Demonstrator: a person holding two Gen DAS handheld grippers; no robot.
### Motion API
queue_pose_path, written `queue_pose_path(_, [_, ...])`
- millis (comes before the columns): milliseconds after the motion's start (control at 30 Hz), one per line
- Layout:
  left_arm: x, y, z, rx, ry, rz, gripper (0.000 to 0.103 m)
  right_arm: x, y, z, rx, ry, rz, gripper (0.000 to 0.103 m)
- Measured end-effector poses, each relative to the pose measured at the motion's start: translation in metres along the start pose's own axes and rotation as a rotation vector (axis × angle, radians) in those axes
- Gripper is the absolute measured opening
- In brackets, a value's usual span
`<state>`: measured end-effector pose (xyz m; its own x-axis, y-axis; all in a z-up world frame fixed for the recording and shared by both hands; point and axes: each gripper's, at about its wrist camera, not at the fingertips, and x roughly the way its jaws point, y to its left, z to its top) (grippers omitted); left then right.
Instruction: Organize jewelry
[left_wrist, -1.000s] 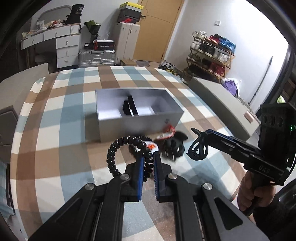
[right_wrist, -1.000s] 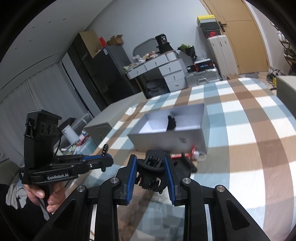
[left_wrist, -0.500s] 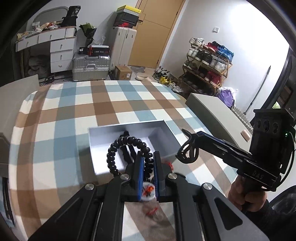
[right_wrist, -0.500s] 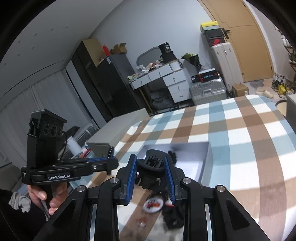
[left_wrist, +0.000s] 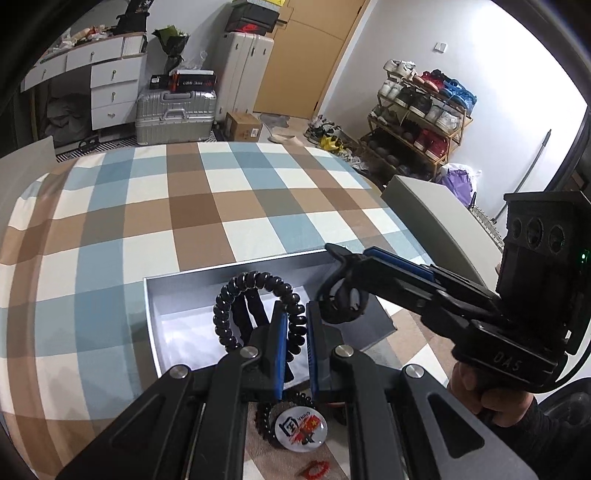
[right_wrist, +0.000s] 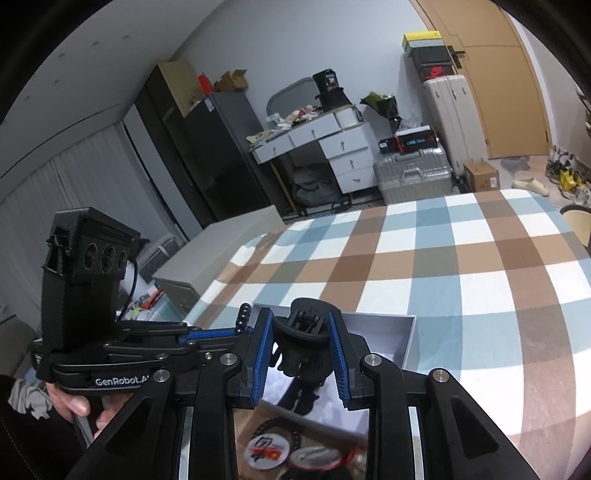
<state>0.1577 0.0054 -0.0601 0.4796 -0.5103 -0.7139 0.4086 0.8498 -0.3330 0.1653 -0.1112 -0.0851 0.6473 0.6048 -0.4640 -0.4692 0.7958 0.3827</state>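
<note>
Left gripper (left_wrist: 294, 325): clamped tight on the black spiral hair tie (left_wrist: 255, 306), jaws nearly together, blue pads pinching one side of the loop. In the right wrist view the same gripper (right_wrist: 242, 325) comes in from the left, with a few black coils poking up past its tip.

Black spiral hair tie: hanging up off the pads in an open ring, right over the inside of the grey box (left_wrist: 177, 291), clear of the floor of it.

Right gripper (right_wrist: 300, 345): narrow grip, pads pressed on either side of a black claw hair clip (right_wrist: 304, 343). From the left wrist view this gripper (left_wrist: 340, 273) reaches in from the right, and the clip (left_wrist: 341, 304) dangles from its tip.

Black claw hair clip: held over the right end of the grey box, just beside the spiral tie.

Grey box: open top, sitting on the checked tablecloth (left_wrist: 184, 206); a dark item lies inside, behind the hair tie, and I cannot tell what it is. In the right wrist view its far wall and corner (right_wrist: 406, 332) show beyond the clip.

Round badge (left_wrist: 301, 430): on the cloth just in front of the grey box, under the left gripper's frame, white with a red-and-dark print.

Red piece (left_wrist: 314, 470): small, on the cloth in front of the box, nearer than the badge; too small to name.

Hands: a hand (left_wrist: 491, 391) grips the right gripper's handle; another hand (right_wrist: 74, 402) holds the left one.
</note>
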Motion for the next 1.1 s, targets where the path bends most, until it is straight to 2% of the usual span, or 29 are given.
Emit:
queue_pose_path(233, [0.010, 0.003, 0.000, 0.002, 0.026, -0.007, 0.005, 0.019, -0.007, -0.003, -0.009, 0.068, -0.025, 0.028])
queue_pose_path(533, [0.013, 0.009, -0.002, -0.008, 0.055, 0.002, 0.005, 0.028, -0.013, -0.004, 0.033, 0.089, -0.008, 0.029])
queue_pose_path(700, [0.018, 0.009, -0.002, -0.016, 0.095, 0.065, 0.006, 0.030, -0.015, -0.003, 0.064, 0.087, 0.017, 0.031])
queue_pose_path(767, [0.018, 0.010, -0.003, -0.016, 0.099, 0.071, 0.010, 0.029, -0.012, -0.003, 0.051, 0.083, 0.008, 0.031])
queue_pose_path(800, [0.017, 0.010, -0.003, -0.020, 0.096, 0.076, 0.016, 0.029, -0.011, -0.004, 0.045, 0.085, 0.004, 0.031])
queue_pose_path(867, [0.012, 0.011, -0.003, -0.025, 0.080, 0.086, 0.031, 0.026, -0.008, -0.004, 0.041, 0.083, 0.003, 0.031])
queue_pose_path(933, [0.009, 0.013, -0.003, -0.035, 0.063, 0.087, 0.052, 0.020, -0.007, -0.004, 0.044, 0.067, 0.004, 0.031])
queue_pose_path(1000, [0.003, 0.014, -0.003, -0.042, 0.049, 0.089, 0.056, 0.014, -0.008, -0.005, 0.051, 0.050, -0.004, 0.034])
queue_pose_path(1100, [0.000, 0.012, -0.004, -0.030, 0.039, 0.128, 0.056, 0.003, -0.008, -0.006, 0.058, 0.033, -0.015, 0.038])
